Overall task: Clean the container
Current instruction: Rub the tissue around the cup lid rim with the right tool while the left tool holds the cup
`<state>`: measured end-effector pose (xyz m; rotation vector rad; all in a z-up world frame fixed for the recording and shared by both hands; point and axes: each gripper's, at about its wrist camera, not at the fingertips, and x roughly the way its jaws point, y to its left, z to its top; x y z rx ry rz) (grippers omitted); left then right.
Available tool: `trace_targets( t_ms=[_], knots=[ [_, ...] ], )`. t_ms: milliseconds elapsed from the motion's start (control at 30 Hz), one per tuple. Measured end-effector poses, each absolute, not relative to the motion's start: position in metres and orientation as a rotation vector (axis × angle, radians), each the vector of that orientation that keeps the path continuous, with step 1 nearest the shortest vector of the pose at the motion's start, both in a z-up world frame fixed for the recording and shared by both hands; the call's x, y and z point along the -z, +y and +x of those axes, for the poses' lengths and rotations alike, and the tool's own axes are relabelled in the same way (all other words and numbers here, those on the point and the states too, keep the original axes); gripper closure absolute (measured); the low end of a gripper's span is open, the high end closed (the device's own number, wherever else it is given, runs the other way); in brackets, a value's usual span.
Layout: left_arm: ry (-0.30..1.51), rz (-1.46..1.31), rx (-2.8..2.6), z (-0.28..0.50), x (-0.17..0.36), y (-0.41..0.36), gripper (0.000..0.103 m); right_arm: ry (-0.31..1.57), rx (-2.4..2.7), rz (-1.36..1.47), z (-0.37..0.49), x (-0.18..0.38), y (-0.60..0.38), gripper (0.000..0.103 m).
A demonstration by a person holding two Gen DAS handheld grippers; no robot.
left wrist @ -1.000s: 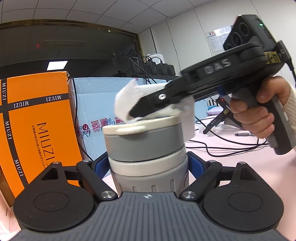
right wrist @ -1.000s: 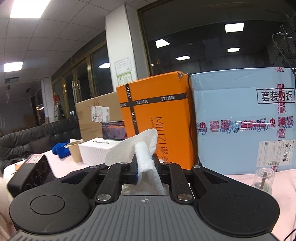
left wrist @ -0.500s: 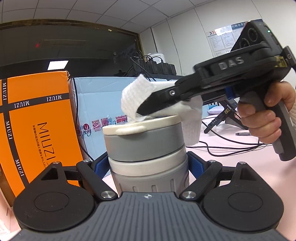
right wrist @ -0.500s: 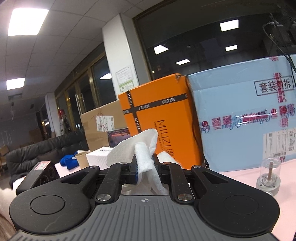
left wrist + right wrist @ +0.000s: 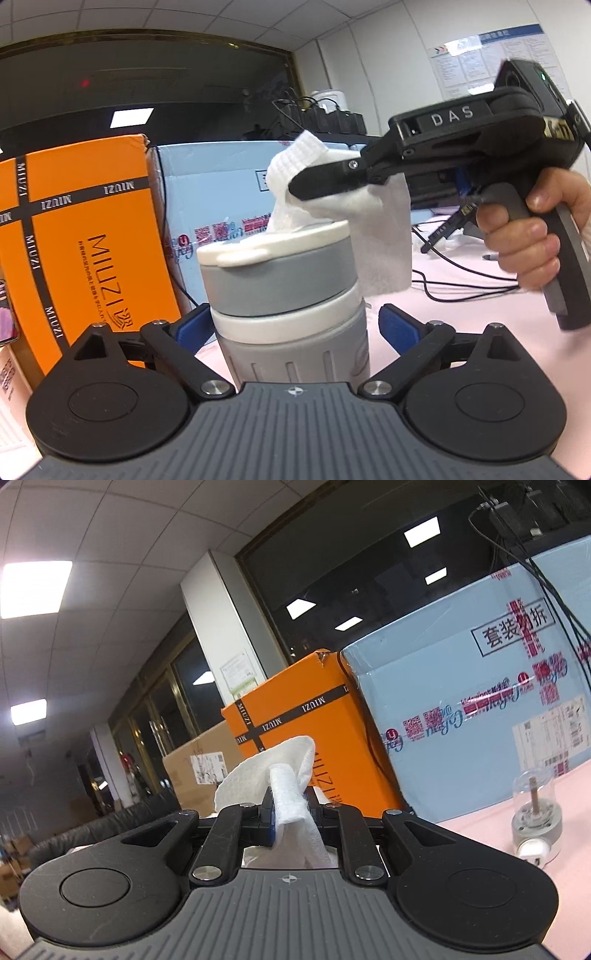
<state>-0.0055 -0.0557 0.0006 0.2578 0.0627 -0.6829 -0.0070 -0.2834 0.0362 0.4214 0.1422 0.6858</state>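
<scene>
While the left gripper (image 5: 291, 325) clamps the container (image 5: 284, 291) upright over the bench (image 5: 480, 314), the right gripper (image 5: 295, 186), jaws pinching the cloth (image 5: 373, 229), touches the lid at 12 o'clock. Advisable: firm, even strokes across the lid.

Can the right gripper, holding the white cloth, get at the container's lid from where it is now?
Probably yes. The right gripper hangs just above the lid, its cloth draped onto the lid's top, with nothing between them.
</scene>
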Motion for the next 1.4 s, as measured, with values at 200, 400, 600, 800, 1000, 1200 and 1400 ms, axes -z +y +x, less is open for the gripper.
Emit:
trace_targets(
  t_ms=[200, 400, 600, 800, 1000, 1200, 1400],
  knots=[
    [0.098, 0.208, 0.613, -0.012, -0.004, -0.063, 0.0, 0.13, -0.71, 0.466, -0.009, -0.034, -0.286, 0.09],
    [0.081, 0.173, 0.502, -0.024, -0.005, -0.076, 0.0, 0.108, -0.71, 0.497, -0.013, -0.034, -0.29, 0.09],
    [0.04, 0.162, 0.344, -0.035, -0.001, -0.095, 0.0, 0.084, -0.693, 0.54, -0.016, -0.033, -0.298, 0.09],
    [0.04, 0.165, 0.295, -0.031, 0.0, -0.1, 0.0, 0.076, -0.695, 0.559, -0.016, -0.032, -0.301, 0.09],
    [0.027, 0.186, 0.381, -0.027, -0.001, -0.09, 0.02, 0.078, -0.696, 0.564, -0.014, -0.033, -0.301, 0.09],
    [0.042, 0.167, 0.506, -0.018, -0.004, -0.069, 0.02, 0.072, -0.697, 0.562, -0.012, -0.034, -0.301, 0.09],
    [0.031, 0.196, 0.691, -0.006, -0.007, -0.049, 0.02, 0.071, -0.695, 0.558, -0.018, -0.03, -0.302, 0.09]
  ],
)
